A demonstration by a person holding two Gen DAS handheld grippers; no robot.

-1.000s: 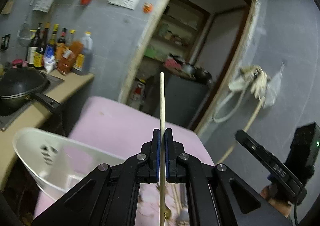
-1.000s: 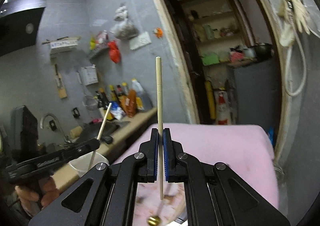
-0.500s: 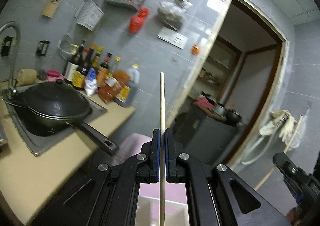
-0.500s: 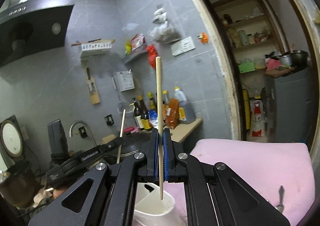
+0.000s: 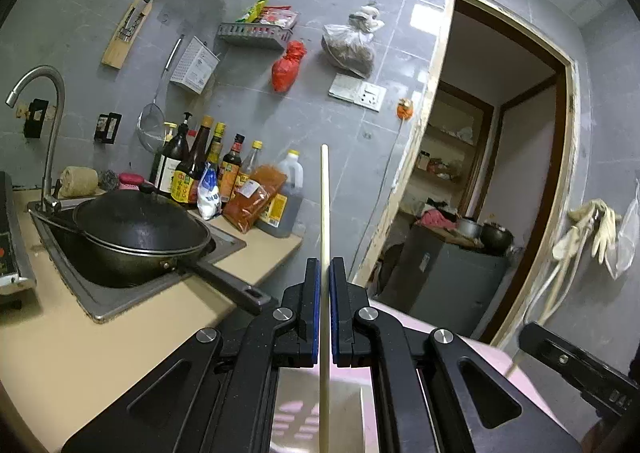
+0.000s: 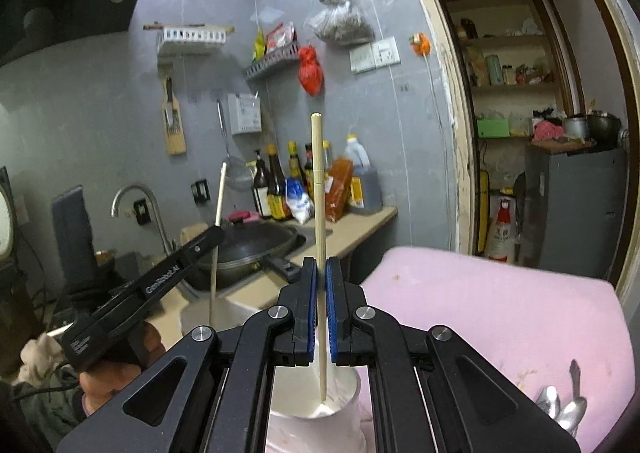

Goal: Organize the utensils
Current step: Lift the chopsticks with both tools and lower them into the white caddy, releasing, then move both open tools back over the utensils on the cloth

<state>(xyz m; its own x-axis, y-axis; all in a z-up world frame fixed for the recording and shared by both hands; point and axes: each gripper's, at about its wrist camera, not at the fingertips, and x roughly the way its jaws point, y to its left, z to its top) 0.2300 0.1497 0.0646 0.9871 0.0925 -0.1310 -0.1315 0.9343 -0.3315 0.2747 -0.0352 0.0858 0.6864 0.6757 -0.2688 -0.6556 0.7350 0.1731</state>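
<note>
A pink cloth-covered surface (image 6: 500, 305) spreads beyond and to the right of the right claw. A white holder cup (image 6: 336, 405) stands on it directly under that claw's fingers. Metal spoons (image 6: 560, 409) lie on it at the claw's far right, well apart from the cup. Left of both claws runs a beige counter (image 5: 80, 349) bearing a sink with a black wok (image 5: 140, 233) and bottles (image 5: 224, 177) behind.

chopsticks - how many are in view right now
2. One chopstick is clamped upright in the right gripper, above the white holder. The other chopstick is clamped in the left gripper. Others may be hidden.
</note>
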